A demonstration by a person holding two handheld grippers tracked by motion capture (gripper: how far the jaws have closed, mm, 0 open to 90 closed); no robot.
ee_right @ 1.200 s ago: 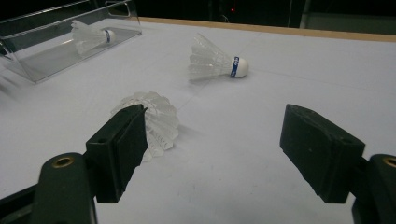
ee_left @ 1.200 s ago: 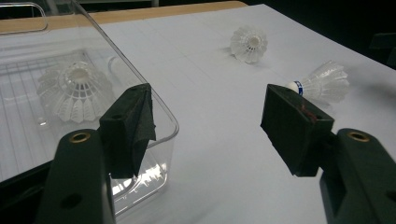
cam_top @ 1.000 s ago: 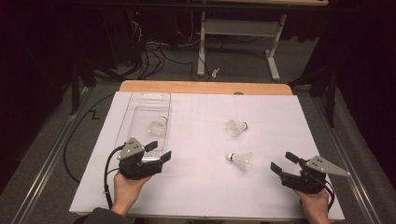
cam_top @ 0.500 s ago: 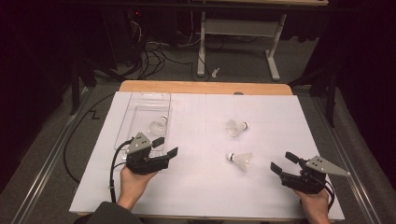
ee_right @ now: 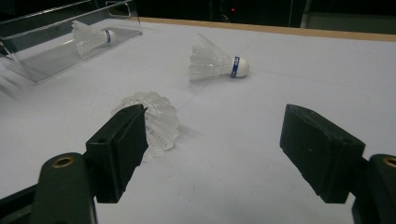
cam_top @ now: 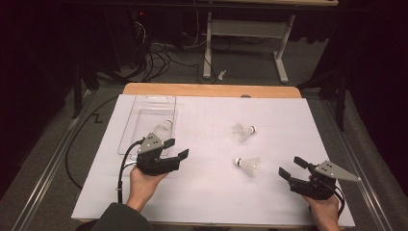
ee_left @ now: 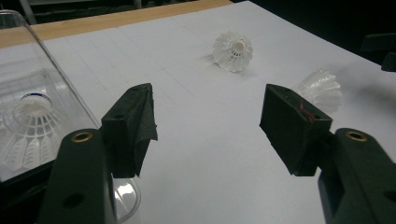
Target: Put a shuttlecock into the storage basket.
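Dim, dark surroundings; the white table sheet (cam_top: 207,192) is evenly lit, pictures soft and slightly grainy.

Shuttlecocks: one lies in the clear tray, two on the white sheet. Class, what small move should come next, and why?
Probably ease the right gripper forward around the nearer shuttlecock. Its jaws stand open and empty, that shuttlecock lies just ahead of them, and the tray already holds one shuttlecock.

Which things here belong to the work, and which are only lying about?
Belonging: clear plastic tray holding one white shuttlecock; two white plastic shuttlecocks on the sheet; both open grippers.
Lying about: black cables; grey table frame.
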